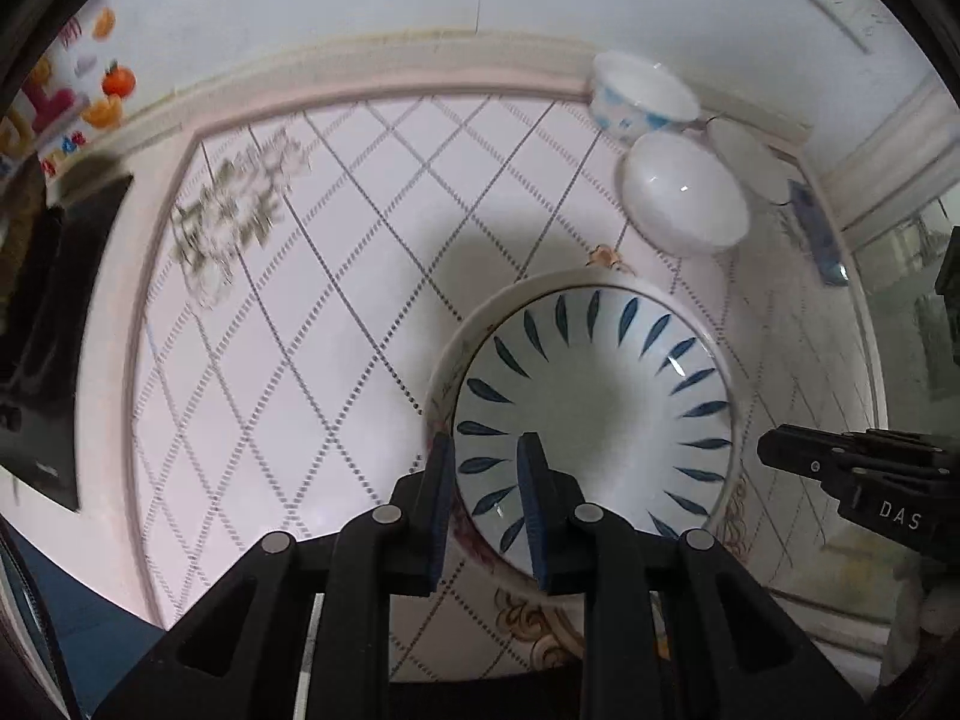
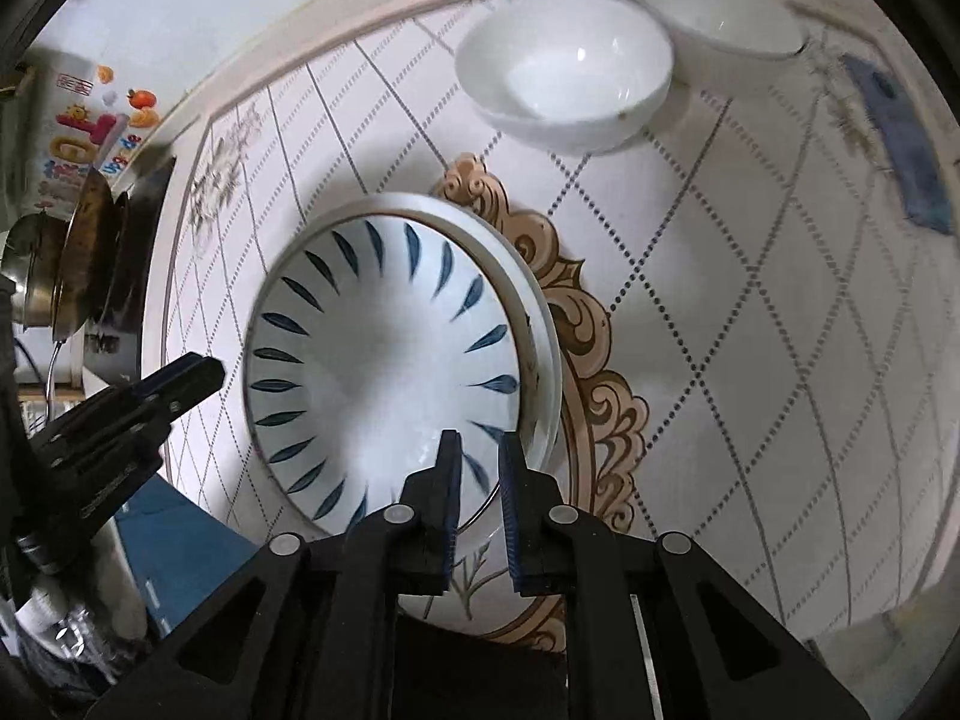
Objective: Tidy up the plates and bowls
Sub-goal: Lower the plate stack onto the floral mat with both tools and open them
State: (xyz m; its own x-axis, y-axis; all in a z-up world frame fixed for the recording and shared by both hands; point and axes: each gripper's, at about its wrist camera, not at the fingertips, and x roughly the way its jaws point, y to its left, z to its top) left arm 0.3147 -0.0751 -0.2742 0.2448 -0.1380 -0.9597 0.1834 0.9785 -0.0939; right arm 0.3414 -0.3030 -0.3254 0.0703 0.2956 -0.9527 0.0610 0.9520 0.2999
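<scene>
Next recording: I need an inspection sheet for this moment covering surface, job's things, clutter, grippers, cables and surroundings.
Surface: table with a diamond-line pattern and gold scroll ornament.
Job's things: blue-leaf bowl sits nested in a larger dish; a plain white bowl, a blue-patterned bowl and another white bowl stand at the far edge.
Clutter: blue cloth near the far right edge.
Grippers: left gripper shut on the blue-leaf bowl's rim; right gripper shut on the opposite rim.
Cables: nothing seen.
Surroundings: printed carton and metal pans stand at the left; white wall behind.
</scene>
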